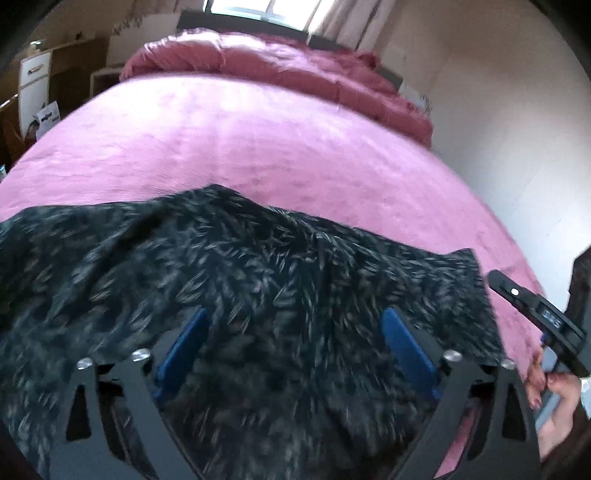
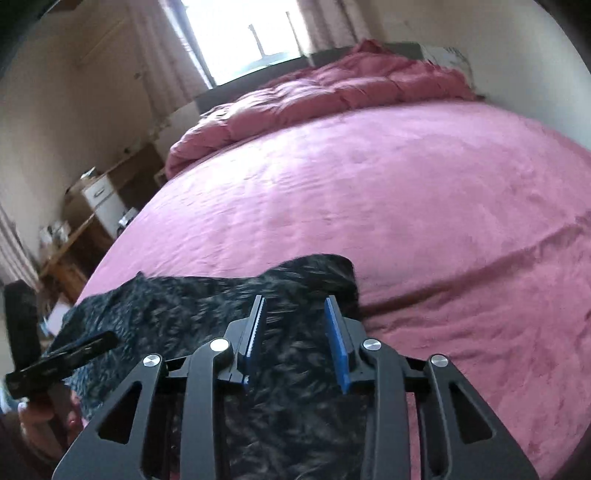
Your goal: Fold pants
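Left wrist view: left gripper (image 1: 295, 343) and right gripper (image 2: 297, 339) are hovering fingers-apart over the pants (image 1: 229, 273) (nothing pinched), so I'd be grabbing near corners evenly.

The pants (image 1: 229, 280) lie spread on the near part of the bed (image 1: 258, 147). A bunched duvet (image 1: 280, 77) sits across the bed's far end, with a window (image 2: 243, 33) behind it. A cabinet (image 2: 101, 203) stands left of the bed. Both claws, left claw (image 1: 295, 343) and right claw (image 2: 295, 339), hang over the pants, near the bed's front edge.
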Tool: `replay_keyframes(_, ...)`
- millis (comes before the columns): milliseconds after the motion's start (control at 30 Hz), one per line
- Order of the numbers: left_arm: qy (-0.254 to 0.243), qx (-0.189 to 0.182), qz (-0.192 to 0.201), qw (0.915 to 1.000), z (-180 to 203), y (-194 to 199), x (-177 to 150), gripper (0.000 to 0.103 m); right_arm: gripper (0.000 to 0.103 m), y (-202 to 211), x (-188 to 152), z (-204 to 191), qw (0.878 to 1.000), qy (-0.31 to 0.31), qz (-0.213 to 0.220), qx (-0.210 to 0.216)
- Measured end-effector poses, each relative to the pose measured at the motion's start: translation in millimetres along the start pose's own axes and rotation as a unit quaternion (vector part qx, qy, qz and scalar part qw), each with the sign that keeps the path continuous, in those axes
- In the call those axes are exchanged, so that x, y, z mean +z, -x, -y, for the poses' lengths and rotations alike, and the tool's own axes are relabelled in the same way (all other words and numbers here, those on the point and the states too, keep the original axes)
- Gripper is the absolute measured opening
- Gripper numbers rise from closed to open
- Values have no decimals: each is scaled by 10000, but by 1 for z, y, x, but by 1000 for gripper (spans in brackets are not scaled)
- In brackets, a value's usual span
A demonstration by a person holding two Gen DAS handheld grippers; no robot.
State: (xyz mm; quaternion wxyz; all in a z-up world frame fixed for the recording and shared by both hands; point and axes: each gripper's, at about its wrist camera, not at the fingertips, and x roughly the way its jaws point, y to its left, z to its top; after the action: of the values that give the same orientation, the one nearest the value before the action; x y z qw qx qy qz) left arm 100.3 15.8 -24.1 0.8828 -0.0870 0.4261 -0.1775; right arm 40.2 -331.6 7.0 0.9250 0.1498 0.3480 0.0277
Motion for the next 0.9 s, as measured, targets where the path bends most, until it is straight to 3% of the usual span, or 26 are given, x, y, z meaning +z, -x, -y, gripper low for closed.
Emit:
replay_keyframes(67,35,48,-161,9999,9,-19,5,79,30,-16,1,9,9995,-187,-253,6)
replay_keyframes(167,75,-110,-39,9999,24,-28,7,76,25,-43,-1,24,9962,-457,-717,-173)
replay_keyframes(233,62,-360,-66,9993,36,-33,7,66,25,-50,-2,27,9949,-593,-808,-124)
replay_keyframes(333,-81,-275,-125,9995,52,-40,4,46,25,-48,-3,19,9964,-334,-729,-279)
replay_keyframes(367,-53,-139,-110,9998,54,-42,3,27,25,-46,-4,16,9967,-277,-697,-311)
replay_keyframes(400,43,-157,-99,9998,54,-42,3,19,25,-44,-4,15,9968,-261,-675,-325)
replay_keyframes(467,536,-568,-66,9969,47,-38,5,13,25,-41,-4,15,9970,-324,-642,-300)
replay_keyframes(633,965,-798,281,9917,49,-23,-3,11,25,-44,2,8,9983,-163,-503,-261)
replay_keyframes(767,759,-344,68,9965,60,-48,-15,12,25,-54,2,2,9967,233,-620,-473)
replay_keyframes(867,452,-171,118,9988,79,-59,-17,20,25,-43,5,8,9982,0,-514,-314)
replay_keyframes(900,461,-237,153,9985,84,-57,-19,33,25,-34,5,13,9986,-182,-397,-305)
